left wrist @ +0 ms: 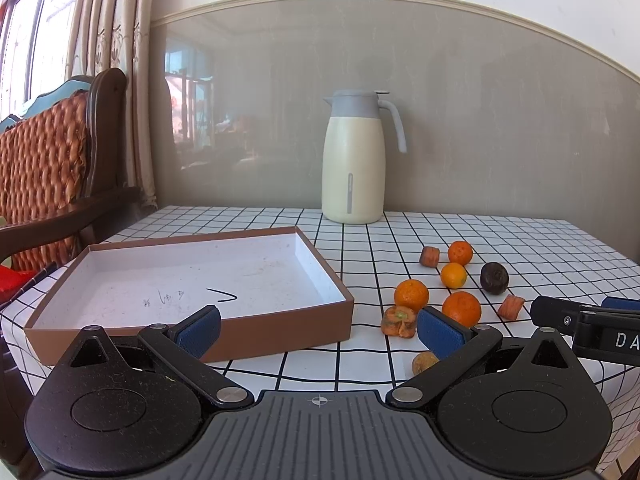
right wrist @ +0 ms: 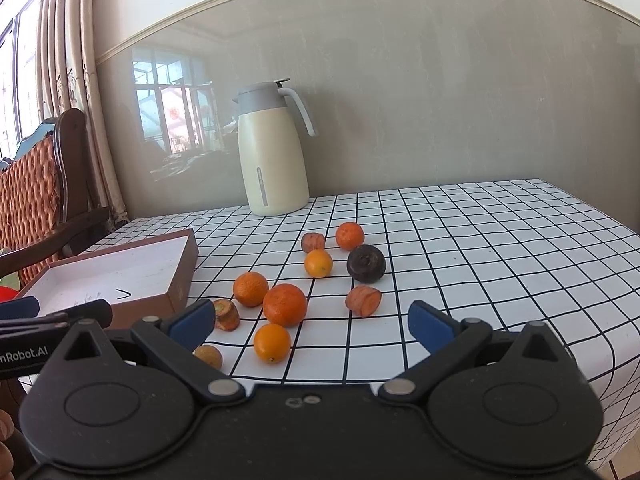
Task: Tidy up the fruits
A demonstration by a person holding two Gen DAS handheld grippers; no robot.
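A: Fruit is all loose on the desk, none in the box yet, so I judge you are at the very first pick. Your right gripper has its jaws wide with nothing between them, and your left gripper is the same, spread wide and bare.

B: Where does the pile lie for you?

A: Ahead of your right jaws and a little toward their left side. Nearest is a small yellow-orange fruit, just ahead of the gap. Behind it sits the big orange one, touching or nearly touching a second orange. The dark round fruit lies further ahead, well apart from your jaws.

B: And the box?

A: Ahead of your left jaws and toward their left, open and lying flat, only some pen marks inside. From the right jaws it is off beyond the left finger.

B: What does the next move call for?

A: My reading: bring the right jaws down around the nearest small fruit, one finger on each side, and close gently, since round fruit will likely roll if nudged. Mind the carrot-like stub and the brownish fruit by your left finger. Keep the left gripper out of the way toward the box.
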